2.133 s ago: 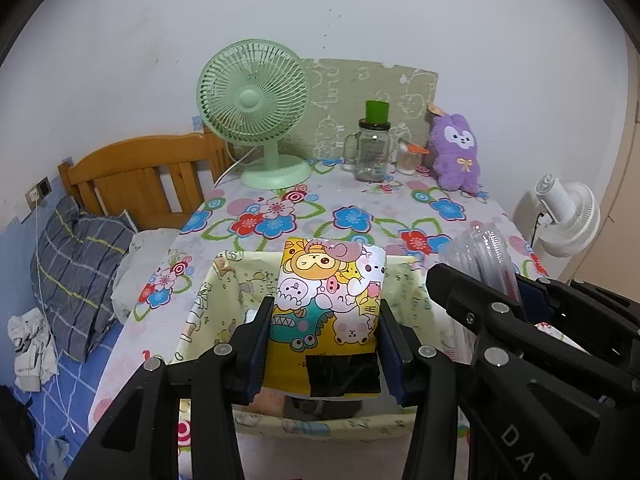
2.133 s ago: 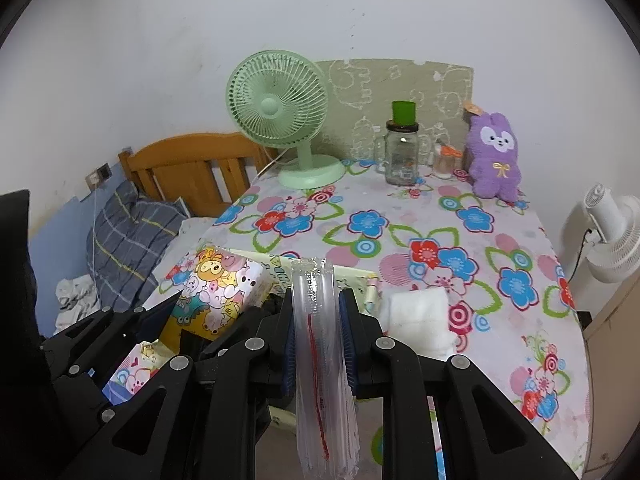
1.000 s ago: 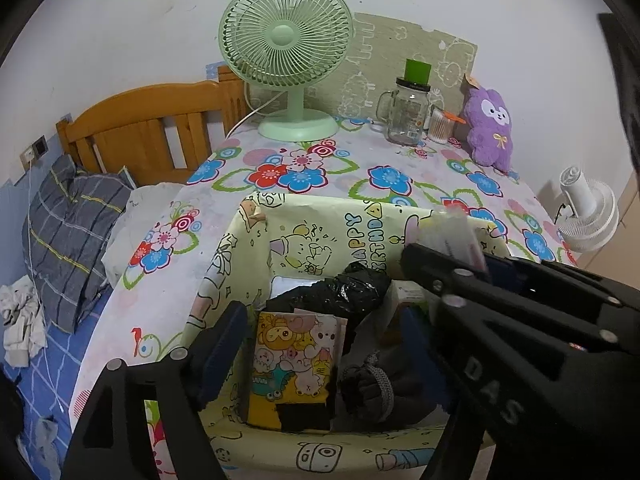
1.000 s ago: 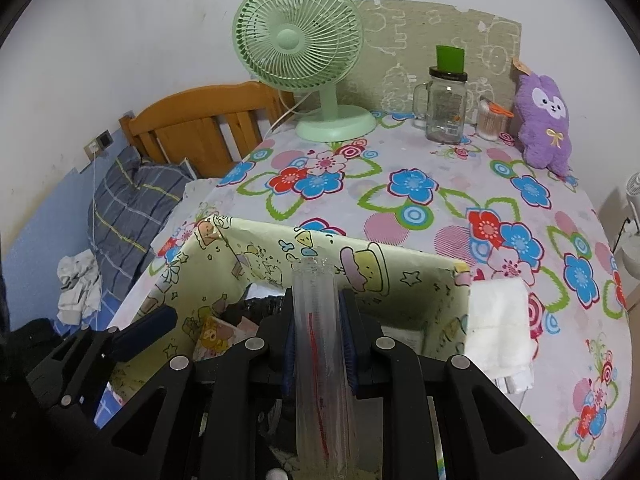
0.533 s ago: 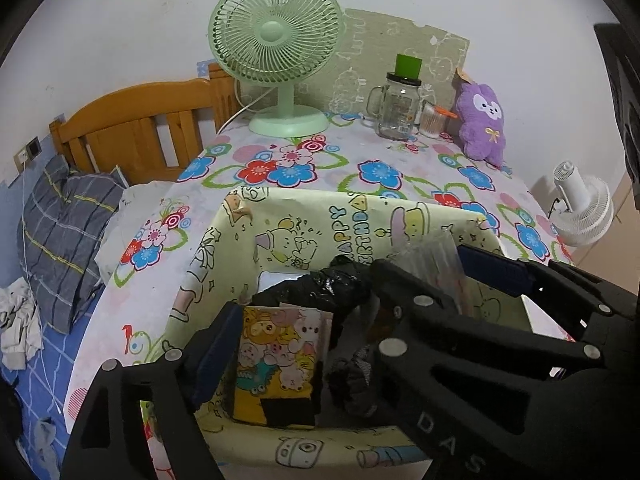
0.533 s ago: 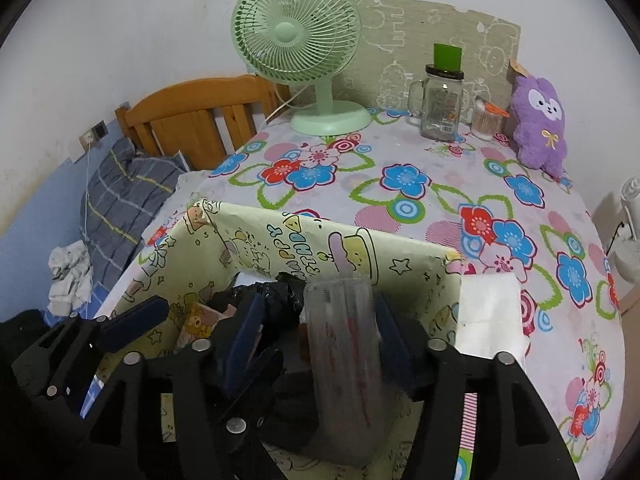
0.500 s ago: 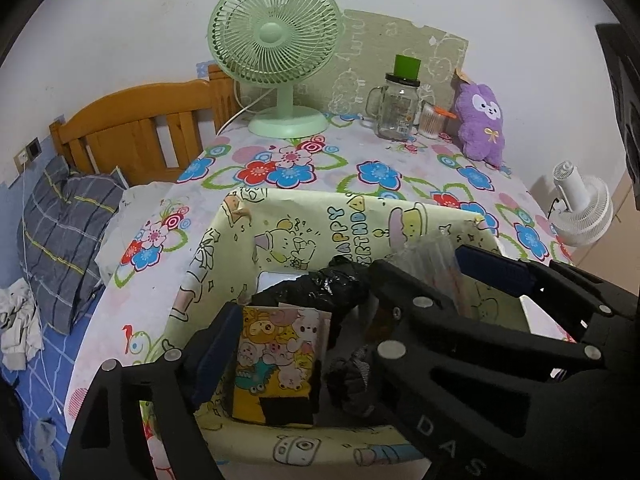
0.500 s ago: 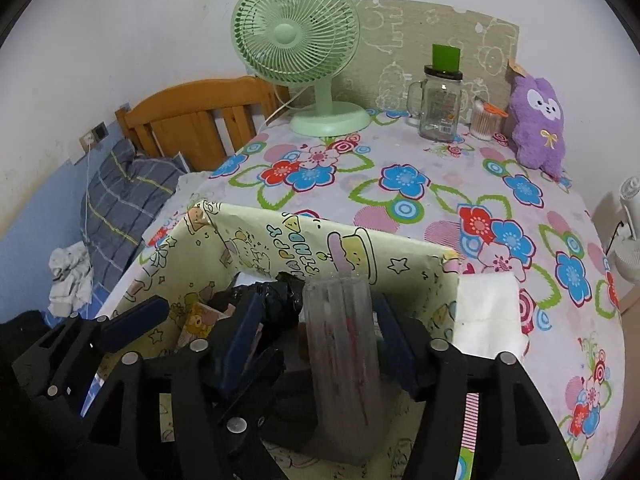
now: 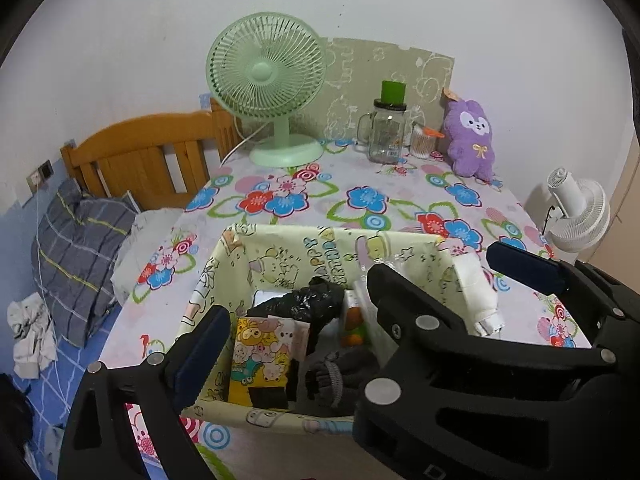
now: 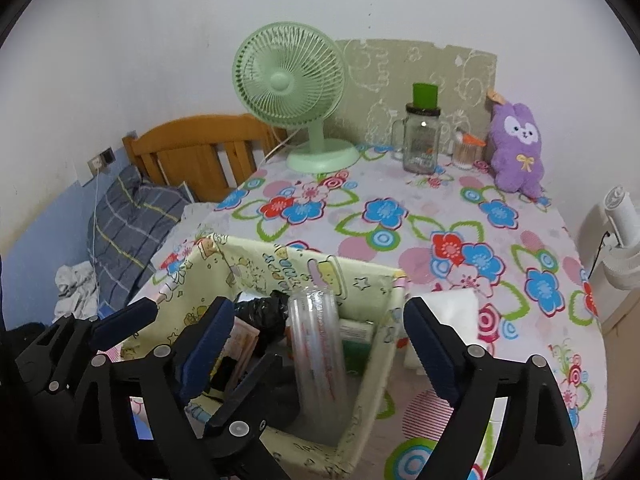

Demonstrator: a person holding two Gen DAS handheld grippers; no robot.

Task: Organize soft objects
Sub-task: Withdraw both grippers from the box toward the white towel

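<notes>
On the left wrist view: fabric bin (image 9: pixel 224 276) stands on the floral table (image 9: pixel 360 200), holding a cartoon pack (image 9: pixel 262 354) upright at its near left, a black bag (image 9: pixel 304 304) behind it, grey gloves (image 9: pixel 336 372) at near centre, and a small box with orange print beside them. My left gripper (image 9: pixel 280 344) hangs over the bin with jaws wide, gripping nothing; its left finger (image 9: pixel 200 350) sits just outside the pack, and its right finger is hidden behind the other tool. White towel (image 9: pixel 476 292) lies on the table just beside the bin's right wall. Fan (image 9: pixel 266 84), jar (image 9: pixel 386 132) and purple plush (image 9: pixel 470 140) stand well apart at the far edge. From the right wrist view: my right gripper (image 10: pixel 316 344) is spread wide, empty, fingers either side of a clear tube pack (image 10: pixel 318 356) that stands in the bin's right end, touching neither pad. Same towel (image 10: pixel 452 312) is outside the bin, next to my right finger (image 10: pixel 432 348). Tally, as I judge it: pack, bag, gloves and tube are stowed; towel is left on the table, and perhaps the plush, if it counts.
</notes>
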